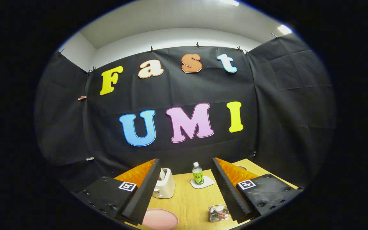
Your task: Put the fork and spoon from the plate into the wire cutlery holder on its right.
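Observation:
My gripper [185, 191] is held high above the wooden table [187, 201], its fingers wide apart and nothing between them. Down between the fingers lies a pink plate [160, 218] close to the left finger; its visible surface is bare. Right of the plate, close against the right finger, stands the wire cutlery holder [218, 213] with pinkish utensil handles lying inside it. I cannot tell fork from spoon at this size.
A cream toaster [164, 187] stands at the back left of the table. A green-labelled bottle [198, 174] stands on a white coaster [202, 183] at the back middle. The black cloth wall closes off the table behind.

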Demonstrator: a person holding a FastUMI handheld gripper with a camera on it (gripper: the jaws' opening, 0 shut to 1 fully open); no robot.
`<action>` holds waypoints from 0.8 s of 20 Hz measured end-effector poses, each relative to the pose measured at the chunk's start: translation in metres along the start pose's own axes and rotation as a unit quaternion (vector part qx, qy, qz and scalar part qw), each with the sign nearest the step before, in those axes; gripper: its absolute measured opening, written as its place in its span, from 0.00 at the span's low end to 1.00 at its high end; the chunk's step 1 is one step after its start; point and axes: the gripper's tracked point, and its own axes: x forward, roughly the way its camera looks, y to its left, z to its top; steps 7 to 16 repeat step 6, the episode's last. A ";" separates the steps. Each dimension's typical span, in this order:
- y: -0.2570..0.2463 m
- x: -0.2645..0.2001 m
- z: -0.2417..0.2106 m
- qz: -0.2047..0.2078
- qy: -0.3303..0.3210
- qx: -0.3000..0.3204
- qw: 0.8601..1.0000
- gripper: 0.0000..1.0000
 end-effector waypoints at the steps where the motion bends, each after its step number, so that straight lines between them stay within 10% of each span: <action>1: -0.002 0.002 -0.001 0.003 0.002 -0.005 1.000 0.99; 16: -0.016 0.023 0.000 0.031 0.011 0.007 0.999 0.99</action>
